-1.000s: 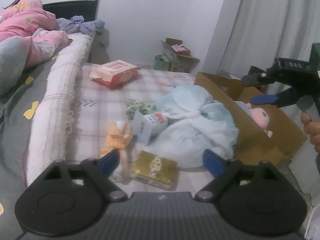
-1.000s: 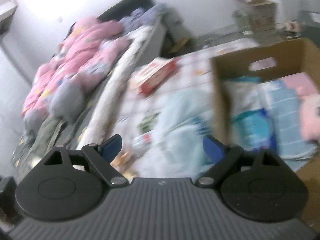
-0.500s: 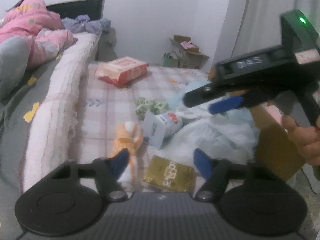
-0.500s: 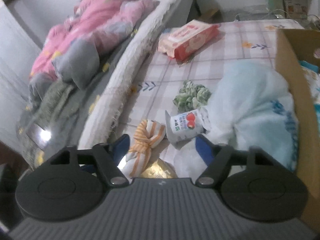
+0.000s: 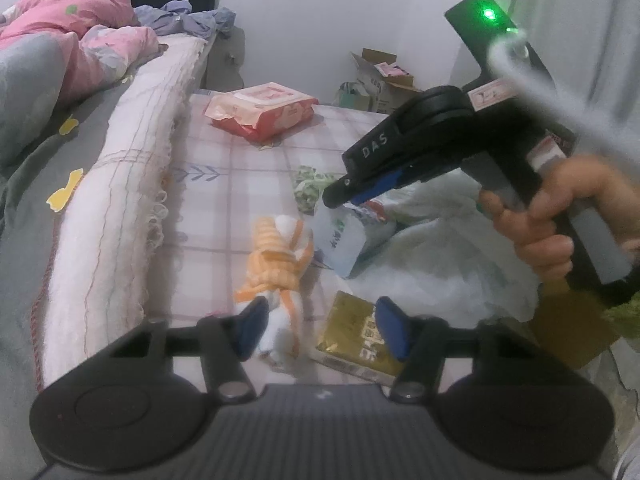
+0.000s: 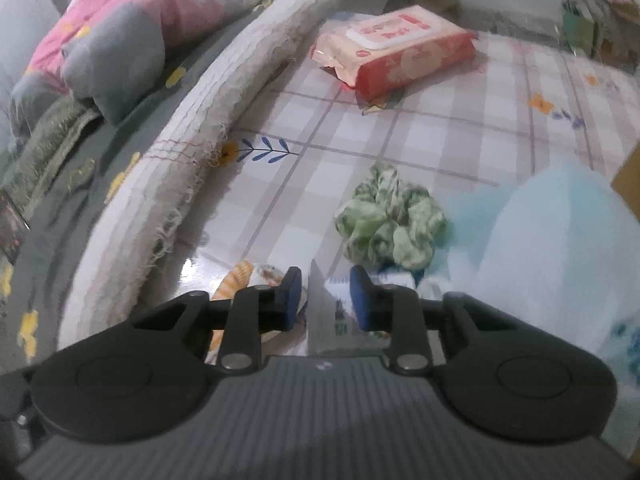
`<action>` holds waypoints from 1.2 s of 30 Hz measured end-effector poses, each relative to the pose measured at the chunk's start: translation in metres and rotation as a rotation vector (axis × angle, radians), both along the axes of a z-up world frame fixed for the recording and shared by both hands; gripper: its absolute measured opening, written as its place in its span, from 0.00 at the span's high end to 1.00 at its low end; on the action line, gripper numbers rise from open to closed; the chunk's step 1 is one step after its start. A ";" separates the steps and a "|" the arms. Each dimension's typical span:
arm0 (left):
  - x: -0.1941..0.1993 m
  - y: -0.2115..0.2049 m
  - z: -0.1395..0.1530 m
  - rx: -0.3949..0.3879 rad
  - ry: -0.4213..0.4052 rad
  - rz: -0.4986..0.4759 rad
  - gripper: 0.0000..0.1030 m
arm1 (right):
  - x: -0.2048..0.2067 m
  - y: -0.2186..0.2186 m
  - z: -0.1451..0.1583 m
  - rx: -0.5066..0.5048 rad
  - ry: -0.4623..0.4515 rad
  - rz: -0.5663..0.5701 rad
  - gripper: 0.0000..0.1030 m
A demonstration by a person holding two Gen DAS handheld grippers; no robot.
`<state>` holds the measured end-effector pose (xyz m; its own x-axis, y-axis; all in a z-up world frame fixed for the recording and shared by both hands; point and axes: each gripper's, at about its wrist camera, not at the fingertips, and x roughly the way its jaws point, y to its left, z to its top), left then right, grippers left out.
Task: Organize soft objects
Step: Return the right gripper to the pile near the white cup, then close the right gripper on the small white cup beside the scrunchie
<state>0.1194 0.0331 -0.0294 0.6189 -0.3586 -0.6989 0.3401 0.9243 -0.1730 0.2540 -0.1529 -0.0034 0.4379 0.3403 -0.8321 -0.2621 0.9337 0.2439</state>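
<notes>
right gripper (image 6: 325, 298) has just been closing, pads (image 6: 291, 294) astride the flap of a small white soft pack w/ red print (image 5: 344, 236) on the checked mat (image 6: 360, 128), not yet pressing. risk: it pinches only the thin flap, so pack could slip or tear out. left gripper (image 5: 320, 326) has been closing too, half wide, empty above the orange-striped cloth bundle (image 5: 276, 264). vs 1 sec ago: right gripper came over from the cardboard box.

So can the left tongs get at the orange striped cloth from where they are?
Probably yes. The left tongs, whose jaws have just been closing, stand open right over the near end of the orange striped cloth, with nothing between; the gold packet lies beside it.
</notes>
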 end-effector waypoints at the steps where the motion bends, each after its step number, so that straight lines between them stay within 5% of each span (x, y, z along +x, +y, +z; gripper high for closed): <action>1: 0.001 0.000 0.000 -0.003 0.002 0.000 0.42 | 0.002 0.002 -0.001 -0.009 -0.003 0.009 0.83; 9: 0.008 -0.010 -0.001 -0.015 -0.001 -0.016 0.42 | 0.000 0.011 0.001 -0.018 -0.005 0.090 0.99; 19: 0.027 -0.035 0.002 -0.026 -0.017 -0.050 0.41 | 0.002 -0.072 0.006 0.297 0.065 -0.134 1.00; 25: 0.041 -0.050 -0.004 -0.016 -0.011 -0.061 0.42 | -0.005 -0.082 0.004 0.320 0.101 -0.127 0.97; 28: 0.047 -0.058 -0.008 0.010 -0.016 -0.060 0.53 | -0.003 -0.067 0.004 0.305 0.104 -0.078 0.94; 31: 0.052 -0.061 -0.013 0.027 0.000 -0.054 0.65 | 0.004 -0.046 0.003 0.254 0.094 -0.038 0.83; 36: 0.052 -0.055 -0.016 0.014 0.022 -0.051 0.66 | 0.023 -0.012 -0.006 0.131 0.087 0.046 0.79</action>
